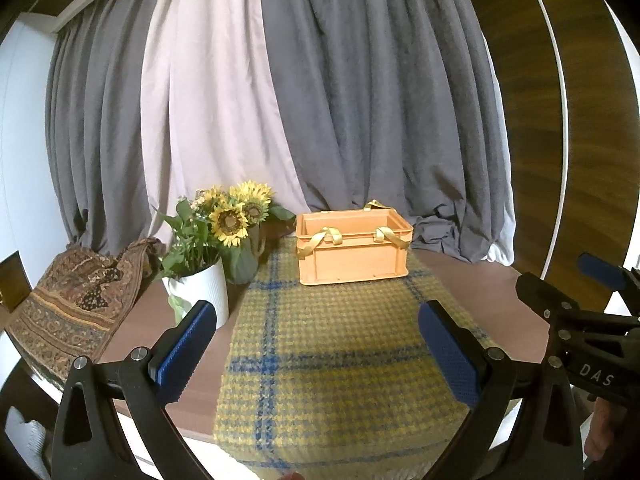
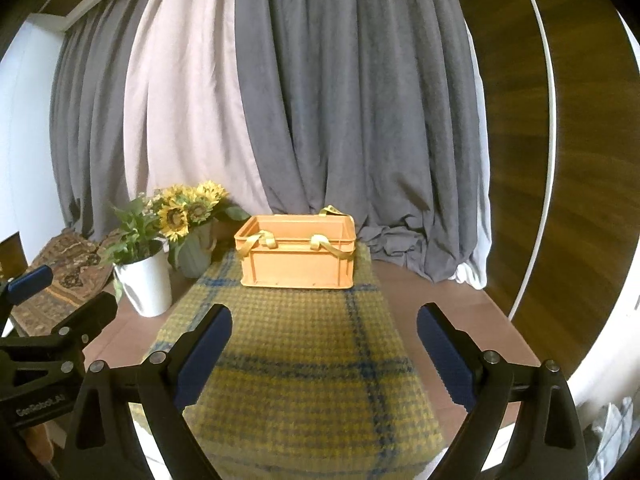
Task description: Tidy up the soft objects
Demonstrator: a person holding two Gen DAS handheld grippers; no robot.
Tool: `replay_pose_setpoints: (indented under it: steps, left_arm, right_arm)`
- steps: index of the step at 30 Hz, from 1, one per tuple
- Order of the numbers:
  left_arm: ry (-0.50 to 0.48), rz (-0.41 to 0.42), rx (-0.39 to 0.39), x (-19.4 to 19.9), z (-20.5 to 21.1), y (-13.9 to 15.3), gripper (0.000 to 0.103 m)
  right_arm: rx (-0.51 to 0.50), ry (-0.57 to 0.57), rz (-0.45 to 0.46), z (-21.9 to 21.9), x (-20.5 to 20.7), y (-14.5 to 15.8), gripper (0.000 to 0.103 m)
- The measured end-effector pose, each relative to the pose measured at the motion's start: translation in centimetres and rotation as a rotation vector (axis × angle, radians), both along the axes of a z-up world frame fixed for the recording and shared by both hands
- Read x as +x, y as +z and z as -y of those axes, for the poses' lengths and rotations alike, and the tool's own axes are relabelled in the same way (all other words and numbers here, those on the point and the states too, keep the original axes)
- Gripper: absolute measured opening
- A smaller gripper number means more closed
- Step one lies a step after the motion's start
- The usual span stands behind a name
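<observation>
At the far left of the left wrist view, a brown patterned cloth point(image 1: 76, 300) lies draped over the edge of the table point(image 1: 132, 332), its folds bunched toward the upper end. Just to its right stands a white ribbed pot point(image 1: 204, 290) of green leaves, and behind that a darker vase point(image 1: 244, 260) holding sunflowers point(image 1: 236, 216), close against the grey and pale pink curtains point(image 1: 320, 100) that fill the upper half of the frame.

Down the middle of the frame runs a yellow and blue checked blanket point(image 1: 340, 360), laid flat from the lower edge up toward the curtains. On its far end, a little right of centre, sits an orange plastic crate point(image 1: 352, 256) with yellow ribbon handles point(image 1: 320, 240) hanging over its near rim. I cannot see what is inside the crate from here.

The left gripper point(image 1: 316, 344) hangs low in the frame with its blue-padded fingers point(image 1: 188, 344) spread wide, nothing between them, the blanket showing in the gap. At the right edge of that view the right gripper point(image 1: 580, 308) reaches in beside it.

In the right wrist view the right gripper point(image 2: 324, 348) is likewise spread wide and empty above the blanket point(image 2: 300, 360), the crate point(image 2: 298, 262) upper centre, the pot point(image 2: 146, 284) and sunflowers point(image 2: 180, 208) left of it, and the left gripper point(image 2: 60, 320) at the left edge.
</observation>
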State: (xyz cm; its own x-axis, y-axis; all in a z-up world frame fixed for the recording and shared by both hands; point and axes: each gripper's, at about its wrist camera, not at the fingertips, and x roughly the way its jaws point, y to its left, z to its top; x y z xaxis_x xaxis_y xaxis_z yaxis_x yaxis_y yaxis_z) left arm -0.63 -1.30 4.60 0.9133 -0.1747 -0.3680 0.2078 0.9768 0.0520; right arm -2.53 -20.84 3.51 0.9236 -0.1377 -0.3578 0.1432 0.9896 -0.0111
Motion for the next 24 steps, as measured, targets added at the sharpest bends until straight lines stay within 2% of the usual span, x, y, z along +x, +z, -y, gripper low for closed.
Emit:
replay_pose_setpoints:
  steps: [9, 24]
  left_arm:
    - [-0.009, -0.004, -0.012, -1.5, -0.2, 0.0, 0.103]
    - [-0.004, -0.011, -0.016, -1.8, -0.2, -0.3, 0.103]
  right_arm:
    - [0.004, 0.000, 0.007, -0.1, -1.9, 0.0, 0.095]
    - [0.005, 0.000, 0.005, 0.0, -2.5, -0.1, 0.095]
